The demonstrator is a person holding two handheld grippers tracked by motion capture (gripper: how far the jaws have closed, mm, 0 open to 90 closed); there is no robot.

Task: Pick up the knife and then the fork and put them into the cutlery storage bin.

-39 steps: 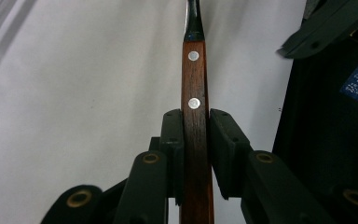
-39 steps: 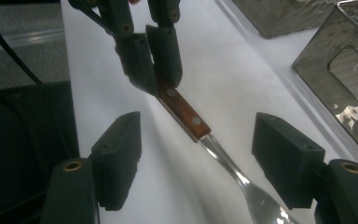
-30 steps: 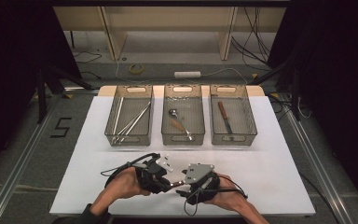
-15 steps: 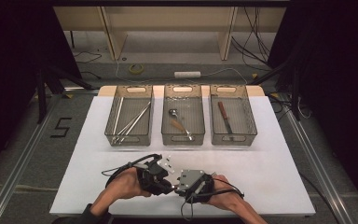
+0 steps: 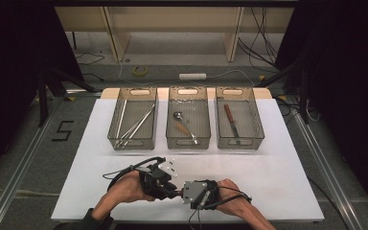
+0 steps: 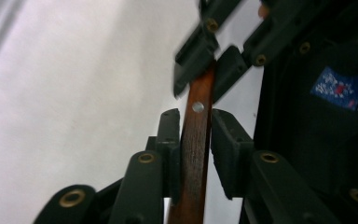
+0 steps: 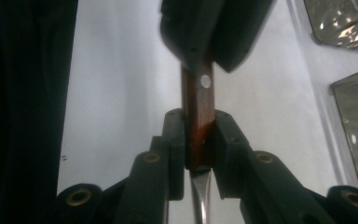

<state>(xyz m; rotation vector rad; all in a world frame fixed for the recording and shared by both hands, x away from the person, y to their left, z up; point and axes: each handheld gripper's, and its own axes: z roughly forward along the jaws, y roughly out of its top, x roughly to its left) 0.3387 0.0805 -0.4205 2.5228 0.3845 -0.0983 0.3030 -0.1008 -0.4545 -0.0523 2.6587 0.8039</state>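
Closing since a second ago, the right gripper (image 7: 199,140) now clamps the wooden-handled knife (image 7: 198,116) above the white table (image 5: 278,172) — meeting the left gripper (image 6: 195,140), likewise clamped on its handle.

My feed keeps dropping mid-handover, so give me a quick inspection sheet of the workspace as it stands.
Surface: white table, bare around the hands.
Job's things: wooden-handled utensil, metal part toward the right gripper; which utensil it is cannot be told.
Baskets: left basket holds long metal rods; middle basket a spoon and another utensil; right basket a wooden-handled knife.
Clutter: nothing seen.
Grippers: left gripper clamped on the handle; right gripper has just been closing, its fingers pressing the same handle.
Cables: one trails from each gripper.
Surroundings: grey floor, tape roll, loose wires, dark curtains.
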